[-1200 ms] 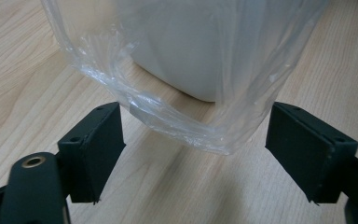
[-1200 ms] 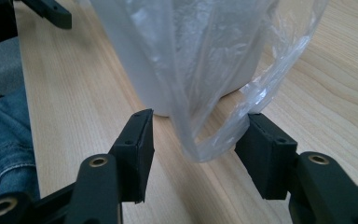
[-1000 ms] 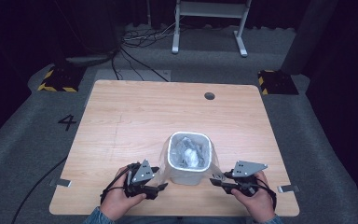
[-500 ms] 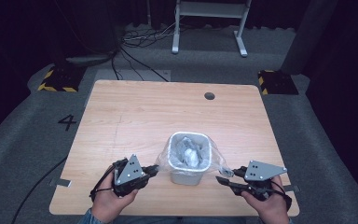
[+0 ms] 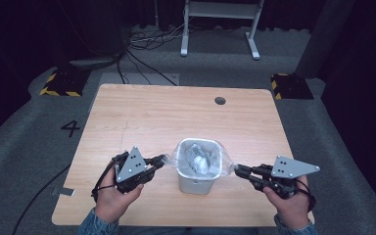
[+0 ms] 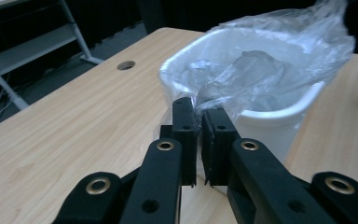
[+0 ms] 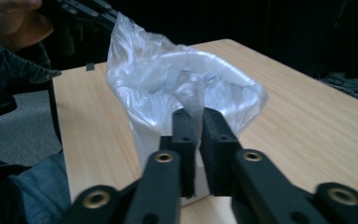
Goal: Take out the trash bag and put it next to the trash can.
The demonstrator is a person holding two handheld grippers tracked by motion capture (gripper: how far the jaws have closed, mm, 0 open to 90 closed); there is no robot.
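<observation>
Our left gripper (image 6: 198, 114) has just pressed its jaws together on a pinch of the clear plastic bin liner (image 6: 265, 70) at one side of the rim; our right gripper (image 7: 200, 114) has just closed likewise on the film at the opposite side. The liner sits inside the small white wastebasket (image 5: 199, 177), which stands on the wooden table (image 5: 142, 117) between our hands, near the front edge. We judge we are stretching the liner's mouth open. Next we should pull evenly outward and fold it down over the rim without tearing the film.
</observation>
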